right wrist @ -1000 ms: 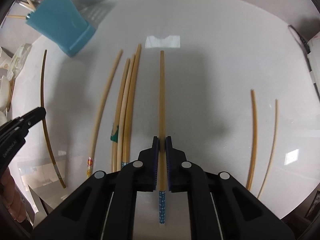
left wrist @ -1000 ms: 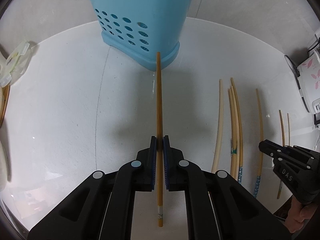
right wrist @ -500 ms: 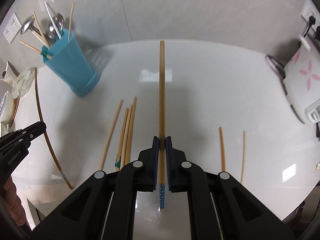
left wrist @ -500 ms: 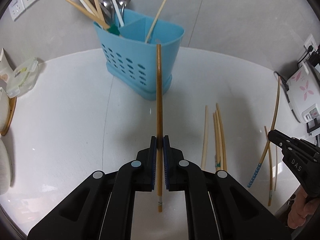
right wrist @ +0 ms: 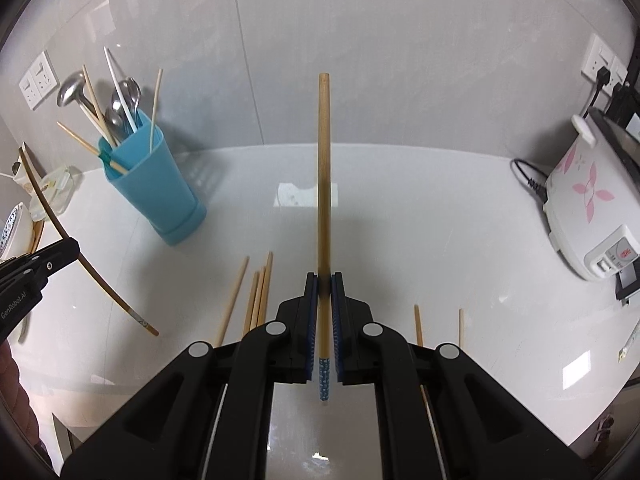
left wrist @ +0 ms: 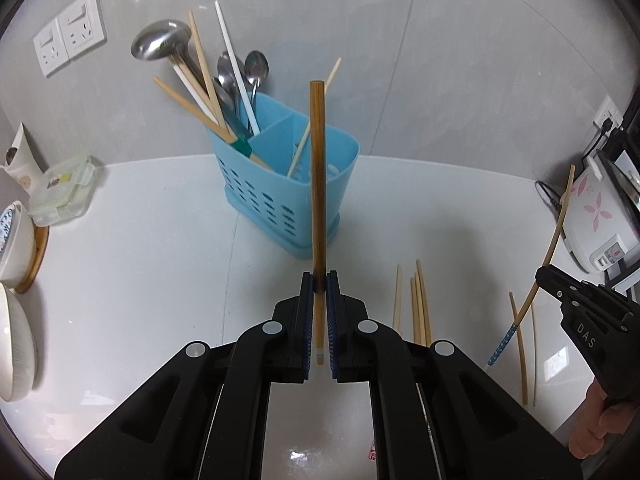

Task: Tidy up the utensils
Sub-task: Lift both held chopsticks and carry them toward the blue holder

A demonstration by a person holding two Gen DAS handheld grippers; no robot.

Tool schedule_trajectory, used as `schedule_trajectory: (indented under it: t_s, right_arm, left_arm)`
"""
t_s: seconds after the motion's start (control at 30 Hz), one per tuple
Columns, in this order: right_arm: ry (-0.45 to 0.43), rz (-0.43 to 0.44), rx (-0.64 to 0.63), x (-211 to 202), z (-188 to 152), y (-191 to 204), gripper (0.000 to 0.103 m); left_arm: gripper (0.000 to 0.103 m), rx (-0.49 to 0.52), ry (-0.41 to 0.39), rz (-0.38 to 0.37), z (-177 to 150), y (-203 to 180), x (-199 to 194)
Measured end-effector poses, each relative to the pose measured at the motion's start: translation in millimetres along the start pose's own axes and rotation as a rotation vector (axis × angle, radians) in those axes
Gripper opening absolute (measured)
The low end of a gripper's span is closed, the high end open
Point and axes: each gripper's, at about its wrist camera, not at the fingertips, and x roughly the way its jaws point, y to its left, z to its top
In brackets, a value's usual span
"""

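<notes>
Each tool was matte black with blue-ribbed pads (left wrist: pixel 307 320) and round silver screws (left wrist: pixel 272 327); white "DAS" lettering (left wrist: pixel 585 335) marked one.

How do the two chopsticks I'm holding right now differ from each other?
The left gripper holds a darker brown chopstick with a plain pale butt end; the right gripper holds a lighter tan chopstick with a blue patterned butt end. The dark one lines up with the blue holder; the tan one points at bare wall. Both are clamped near the butt, off the table.
</notes>
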Motion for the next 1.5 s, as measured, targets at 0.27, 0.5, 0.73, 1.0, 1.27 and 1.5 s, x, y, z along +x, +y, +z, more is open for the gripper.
schedule_trajectory:
  t_s: [0.27, 0.5, 0.73, 1.0, 1.27, 1.5]
  right_arm:
    - [-0.07, -0.004, -0.003, -18, 24, -2, 0.006]
    - [-0.134, -0.01, -0.006, -38, 49, -5, 0.006]
    - [-0.186, -0.008, -0.011, -55, 75, -7, 0.006]
    - [-0.239, 0.003, -0.022, -71, 103, -4, 0.006]
    - [-0.282, 0.025, -0.037, -79, 125, 10, 0.006]
    - [-0.296, 0.052, -0.044, -77, 135, 25, 0.006]
  left_arm:
    - [0.006, 0.004, -0.061, 0.0, 27, 1, -27]
    - [0.006, 0.015, -0.112, 0.006, 48, -1, -50]
    - [0.006, 0.015, -0.153, -0.009, 69, -1, -69]
    - [0.006, 0.014, -0.203, -0.006, 95, -4, -87]
    - [0.006, -0.006, -0.225, -0.016, 120, -2, -91]
    - [0.006, -0.026, -0.201, -0.011, 135, 3, -70]
